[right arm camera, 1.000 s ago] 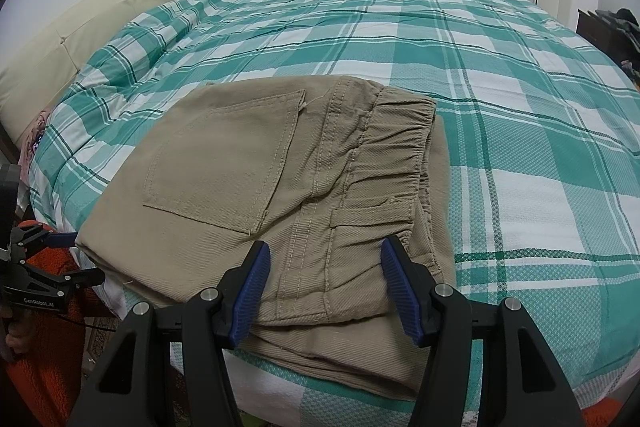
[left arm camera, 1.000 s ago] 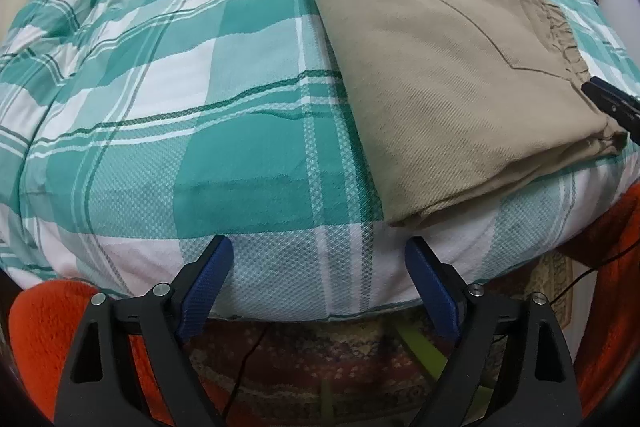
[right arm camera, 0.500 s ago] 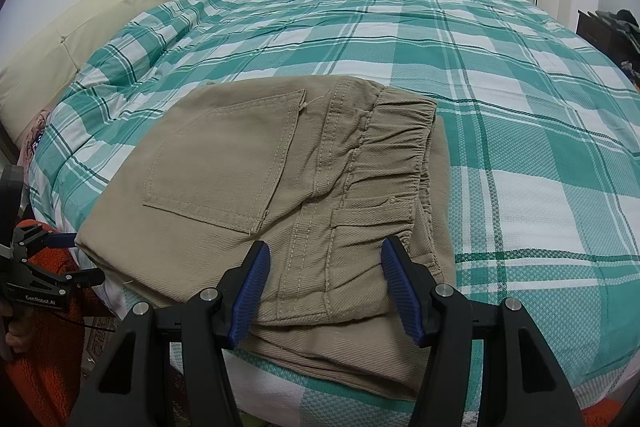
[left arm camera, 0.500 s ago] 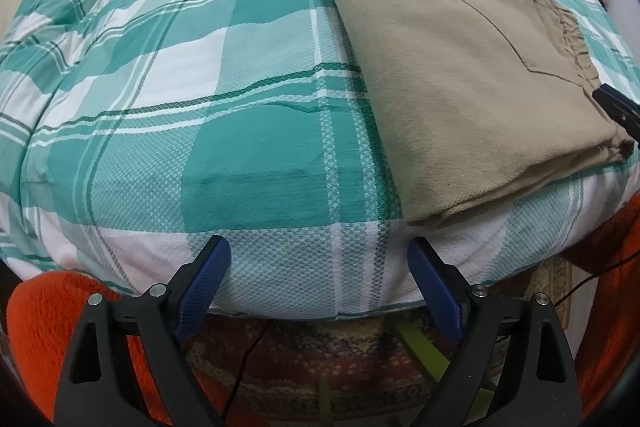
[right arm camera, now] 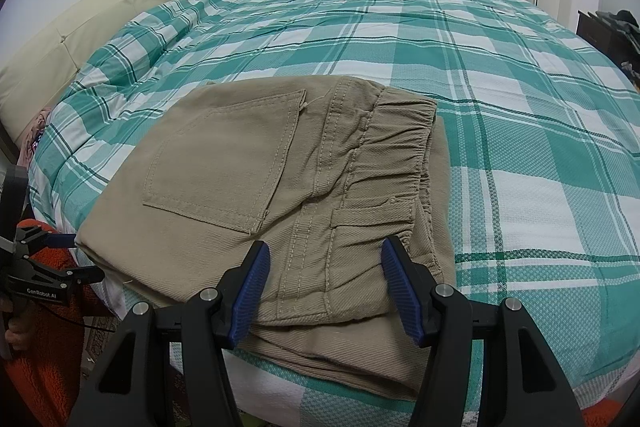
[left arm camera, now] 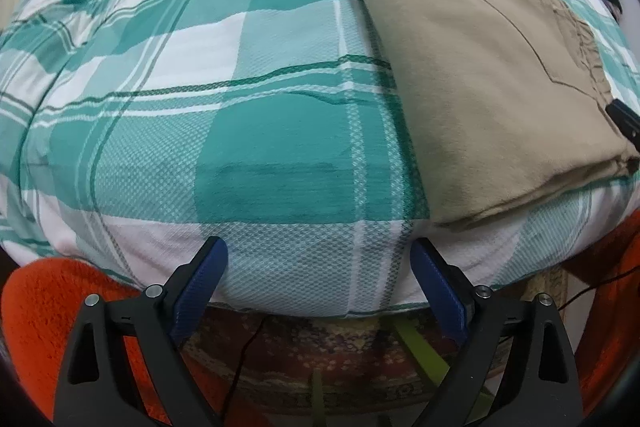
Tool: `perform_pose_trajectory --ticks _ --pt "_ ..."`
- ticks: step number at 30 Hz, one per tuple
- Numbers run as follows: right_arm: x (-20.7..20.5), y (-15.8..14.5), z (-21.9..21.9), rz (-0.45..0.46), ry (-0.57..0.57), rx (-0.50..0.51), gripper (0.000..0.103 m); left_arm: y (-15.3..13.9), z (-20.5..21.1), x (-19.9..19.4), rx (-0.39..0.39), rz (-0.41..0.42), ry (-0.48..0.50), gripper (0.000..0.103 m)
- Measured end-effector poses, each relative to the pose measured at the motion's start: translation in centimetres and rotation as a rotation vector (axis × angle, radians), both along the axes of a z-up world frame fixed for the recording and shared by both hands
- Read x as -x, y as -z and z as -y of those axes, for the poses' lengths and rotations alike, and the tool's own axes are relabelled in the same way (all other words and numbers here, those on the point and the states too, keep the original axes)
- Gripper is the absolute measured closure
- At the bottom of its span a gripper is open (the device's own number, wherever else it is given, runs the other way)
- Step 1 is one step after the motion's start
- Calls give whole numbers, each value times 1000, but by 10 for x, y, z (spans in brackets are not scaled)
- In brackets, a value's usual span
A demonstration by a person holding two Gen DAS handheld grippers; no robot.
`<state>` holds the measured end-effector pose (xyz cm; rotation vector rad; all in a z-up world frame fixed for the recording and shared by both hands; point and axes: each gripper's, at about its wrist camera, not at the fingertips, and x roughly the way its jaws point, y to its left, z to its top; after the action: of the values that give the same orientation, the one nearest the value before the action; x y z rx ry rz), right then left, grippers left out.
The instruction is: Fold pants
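A pair of tan cotton pants lies folded into a compact rectangle near the front edge of a bed covered by a teal and white plaid bedspread. A back pocket and the gathered elastic waistband face up, and several layers of cloth show stacked along the near edge.

The right tool, black with blue padded fingers, hovers low over the waistband end of the pants. Its jaws stand apart and nothing is pinched between them. The left tool hangs over bare bedspread at the bed's edge, well to the side of the pants. Its jaws are also spread and empty. An orange fleece sleeve shows beside it, and a patterned rug lies on the floor below.

The folding looks finished, or nearly so; this seems to be the release after the last fold. Any next move would likely be a light smoothing of the top layer, or simply drawing both tools away without dragging the stacked cloth out of line.
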<state>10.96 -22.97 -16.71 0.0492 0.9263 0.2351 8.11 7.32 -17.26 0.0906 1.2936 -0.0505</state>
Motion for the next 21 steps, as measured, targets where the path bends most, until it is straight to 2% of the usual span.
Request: perform_pose_trajectory --ticks 7,13,17,21 --pt "0 0 0 0 0 0 44 -1 -3 -1 -15 12 -20 8" --pt "0 0 0 1 0 0 44 -10 -19 -2 -6 61 -95 8" --pt "1 0 -1 1 0 2 44 -28 -39 -3 28 166 -194 8" --pt "1 0 0 2 0 2 44 -53 -54 5 -9 360 -276 8"
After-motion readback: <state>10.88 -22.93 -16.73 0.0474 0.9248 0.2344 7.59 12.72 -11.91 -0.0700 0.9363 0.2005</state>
